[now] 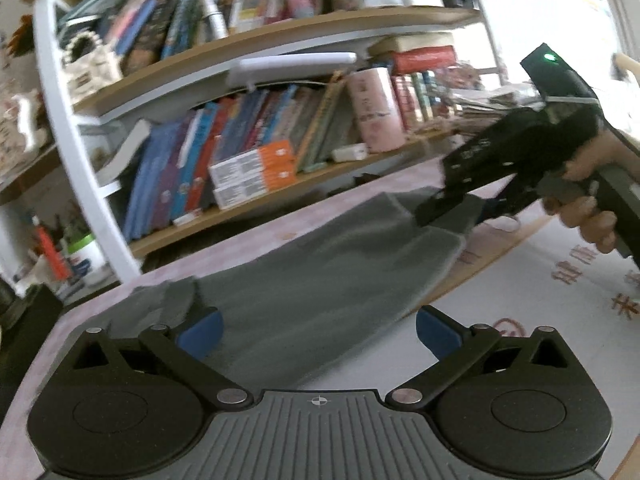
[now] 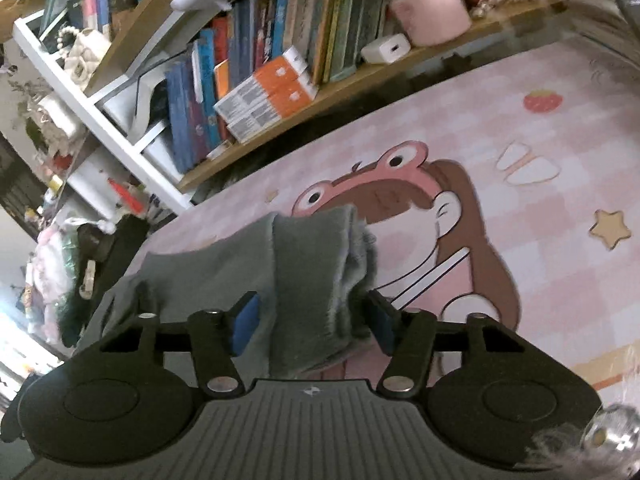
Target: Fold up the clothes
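My left hand-held gripper (image 1: 318,334) gapes over the grey garment's (image 1: 320,280) near edge on the worktop (image 2: 540,216); my right hand-held gripper (image 2: 312,322) stands apart around its bunched far end; bookshelf (image 1: 256,184) beyond.

Left gripper (image 1: 318,332): black linkage arms w/ silver pivot screws, blue pads (image 1: 202,334), ribbed grey base w/ small crosshair mark. Right gripper (image 2: 314,322): same build, blue pads (image 2: 245,325). From left cam, right unit's black body shows a green LED; bare-skinned hand (image 1: 592,208) on its grey handle.
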The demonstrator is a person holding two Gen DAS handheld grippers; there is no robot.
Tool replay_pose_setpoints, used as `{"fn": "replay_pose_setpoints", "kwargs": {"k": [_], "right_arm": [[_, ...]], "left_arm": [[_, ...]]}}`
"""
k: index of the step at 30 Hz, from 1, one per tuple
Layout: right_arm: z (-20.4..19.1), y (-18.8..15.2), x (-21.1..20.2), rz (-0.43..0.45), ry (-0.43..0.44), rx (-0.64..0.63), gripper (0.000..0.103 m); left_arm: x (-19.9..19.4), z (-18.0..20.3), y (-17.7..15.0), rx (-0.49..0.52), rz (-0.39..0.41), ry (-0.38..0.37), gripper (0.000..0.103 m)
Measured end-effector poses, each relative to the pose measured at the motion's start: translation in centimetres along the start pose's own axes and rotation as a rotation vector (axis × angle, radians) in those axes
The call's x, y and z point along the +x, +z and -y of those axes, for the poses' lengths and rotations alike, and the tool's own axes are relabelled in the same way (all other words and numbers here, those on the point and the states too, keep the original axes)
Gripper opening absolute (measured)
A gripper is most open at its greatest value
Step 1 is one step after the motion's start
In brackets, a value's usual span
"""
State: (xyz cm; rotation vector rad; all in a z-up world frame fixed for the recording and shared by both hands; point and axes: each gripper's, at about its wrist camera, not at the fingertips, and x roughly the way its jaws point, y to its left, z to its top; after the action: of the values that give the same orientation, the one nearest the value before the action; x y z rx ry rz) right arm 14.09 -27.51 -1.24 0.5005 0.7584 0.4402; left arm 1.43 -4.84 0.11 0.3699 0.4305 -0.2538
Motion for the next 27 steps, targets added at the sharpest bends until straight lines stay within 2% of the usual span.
{"fn": "replay_pose_setpoints", "kwargs": {"k": [3,4,8,12,15,17,19,21,23,27], "right_arm": [[-0.1,-0.1,-0.2,0.017,0.042,0.01,0.018],[0.0,0.0,-0.5,0.035,0.063,0.018,0.013],[0.4,0.4,-1.5,0.091,0.169,0.073,0.013],[0.2,0.6,-1.7,0.1,0.186,0.079,0.013],[0.4,0.7,-1.8,0.11,0.199,0.089,0.013],[0.5,0.7,-1.9,0.119,0.206,0.095,0.013],[0.5,0.8,-2.0,0.129,0.211,0.1,0.013],[0.6,0.9,-2.1,0.138,0.215,0.104,0.012],[0.6,0.9,-2.2,0.141,0.218,0.103,0.012],[0.5,1.0,-2.4,0.151,0.22,0.1,0.01]], "left_arm": [[1.0,1.3,0.7,0.035,-0.016,-0.028,0.103],[1.4,1.7,1.0,0.049,-0.023,-0.035,0.103],[3.2,3.3,1.9,0.097,-0.026,-0.066,0.103],[5.2,4.7,2.8,0.167,-0.035,-0.035,0.1],[6.4,5.7,3.2,0.224,-0.045,-0.023,0.089],[7.0,6.3,3.2,0.247,-0.049,-0.044,0.08],[7.4,6.7,3.4,0.255,-0.043,-0.045,0.075],[7.9,7.2,3.6,0.272,-0.046,-0.04,0.064],[8.5,7.6,3.7,0.306,-0.054,-0.008,0.046],[9.5,7.8,3.7,0.315,-0.062,0.021,0.035]]}}
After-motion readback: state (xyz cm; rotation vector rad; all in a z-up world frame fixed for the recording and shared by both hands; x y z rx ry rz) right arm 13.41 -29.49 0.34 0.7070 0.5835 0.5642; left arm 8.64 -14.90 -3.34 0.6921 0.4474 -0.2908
